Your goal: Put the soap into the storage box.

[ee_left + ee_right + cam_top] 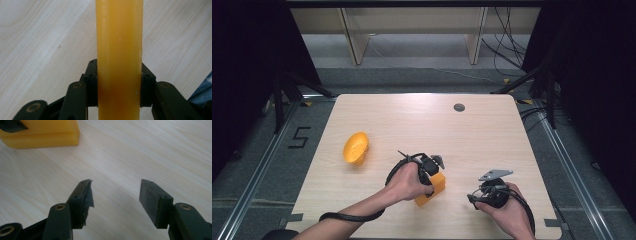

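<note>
The left tool (432,172) is clamped on the block (433,187) at lower centre, the right tool (113,195) gapes wide, and the bowl (355,148) at centre left looks untouched.

Pale wood table (422,125) on grey floor (257,150), dark curtains (242,60) either side, 2 wooden uprights (354,42) behind.

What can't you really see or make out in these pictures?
- Orange block: in the high view the left hand and left gripper cover much of it.
- Same block in the left gripper view: both ends cut off by the frame edges.
- Right gripper: its jaws hidden under the right hand in the high view.
- Orange bowl: too small to see inside.
</note>
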Tool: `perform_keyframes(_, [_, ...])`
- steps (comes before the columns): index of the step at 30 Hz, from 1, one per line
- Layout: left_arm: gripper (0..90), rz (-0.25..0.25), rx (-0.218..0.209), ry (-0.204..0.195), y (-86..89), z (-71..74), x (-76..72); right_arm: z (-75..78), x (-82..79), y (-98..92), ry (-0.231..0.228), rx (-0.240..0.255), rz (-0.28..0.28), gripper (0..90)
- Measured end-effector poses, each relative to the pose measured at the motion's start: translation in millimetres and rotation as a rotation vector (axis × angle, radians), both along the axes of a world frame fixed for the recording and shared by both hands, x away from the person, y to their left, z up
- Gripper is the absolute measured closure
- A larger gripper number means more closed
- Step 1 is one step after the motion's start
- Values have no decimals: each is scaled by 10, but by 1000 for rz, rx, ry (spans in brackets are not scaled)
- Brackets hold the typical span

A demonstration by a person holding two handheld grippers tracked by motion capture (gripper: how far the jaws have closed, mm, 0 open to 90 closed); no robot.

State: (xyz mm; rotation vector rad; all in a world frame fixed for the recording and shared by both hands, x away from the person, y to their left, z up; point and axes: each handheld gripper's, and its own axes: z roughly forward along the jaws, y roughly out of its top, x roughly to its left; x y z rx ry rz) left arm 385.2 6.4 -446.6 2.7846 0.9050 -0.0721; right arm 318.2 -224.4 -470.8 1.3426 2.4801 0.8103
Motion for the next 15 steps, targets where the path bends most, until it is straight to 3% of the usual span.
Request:
perform_keyframes(10, [607,39,-59,-14,183,125,-14,1,-1,0,-1,-1,0,437])
perform_keyframes(15, [607,63,-58,-19,305,212,-6,-8,6,-2,-11,-9,9,437])
